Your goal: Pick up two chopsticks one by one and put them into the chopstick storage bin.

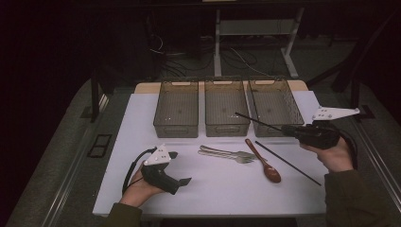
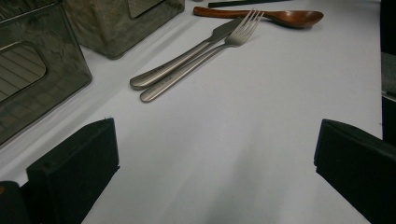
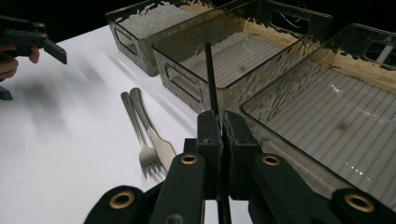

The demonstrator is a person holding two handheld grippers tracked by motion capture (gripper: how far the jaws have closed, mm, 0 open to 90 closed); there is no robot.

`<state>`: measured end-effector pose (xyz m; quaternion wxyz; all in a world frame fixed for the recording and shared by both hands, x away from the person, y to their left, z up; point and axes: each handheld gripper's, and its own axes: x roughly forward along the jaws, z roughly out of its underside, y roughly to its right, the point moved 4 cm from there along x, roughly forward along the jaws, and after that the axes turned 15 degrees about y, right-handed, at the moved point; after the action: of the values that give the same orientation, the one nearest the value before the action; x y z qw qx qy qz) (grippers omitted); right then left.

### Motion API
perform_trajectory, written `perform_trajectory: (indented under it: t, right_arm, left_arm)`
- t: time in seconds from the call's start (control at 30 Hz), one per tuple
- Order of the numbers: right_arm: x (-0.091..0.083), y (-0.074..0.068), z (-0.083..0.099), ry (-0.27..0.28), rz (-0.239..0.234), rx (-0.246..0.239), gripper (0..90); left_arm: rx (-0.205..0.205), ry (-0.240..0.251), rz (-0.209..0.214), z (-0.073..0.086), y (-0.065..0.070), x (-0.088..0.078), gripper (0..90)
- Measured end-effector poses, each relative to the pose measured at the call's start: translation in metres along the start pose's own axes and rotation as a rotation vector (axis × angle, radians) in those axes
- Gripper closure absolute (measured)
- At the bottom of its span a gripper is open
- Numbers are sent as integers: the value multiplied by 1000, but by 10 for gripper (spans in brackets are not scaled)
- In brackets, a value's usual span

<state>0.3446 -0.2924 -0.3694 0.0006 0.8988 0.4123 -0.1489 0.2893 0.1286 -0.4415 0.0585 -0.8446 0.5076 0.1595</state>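
My right gripper is shut on a thin black chopstick, held in the air and pointing left. Its tip reaches over the near right corner of the middle bin. A second black chopstick lies slanted on the white table. Beside it are a wooden spoon, a metal fork and a knife. My left gripper rests open near the table's front left with nothing between its jaws.
Three translucent smoky bins stand in a row at the back: left bin, the middle bin, right bin. Their floors look bare. A dark floor with cables and a desk frame lies beyond the table.
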Motion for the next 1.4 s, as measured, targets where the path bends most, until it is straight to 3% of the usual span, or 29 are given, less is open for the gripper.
perform_trajectory:
  t: [0.33,0.5,0.67,1.13,1.4]
  right_arm:
    - [20,-9,-8,7,-8,-7,866]
    - [34,-15,-12,0,10,-13,865]
    - [53,-20,-18,10,34,-1,865]
    - [104,-32,-43,-5,26,-15,865]
    - [136,-43,-48,-21,22,-13,865]
  left_arm:
    - [7,3,1,-1,-1,1,0]
    - [6,8,-1,0,0,2,0]
    - [3,8,-3,0,0,2,0]
    - [7,21,0,-1,-3,4,0]
    - [9,27,4,-2,-2,4,0]
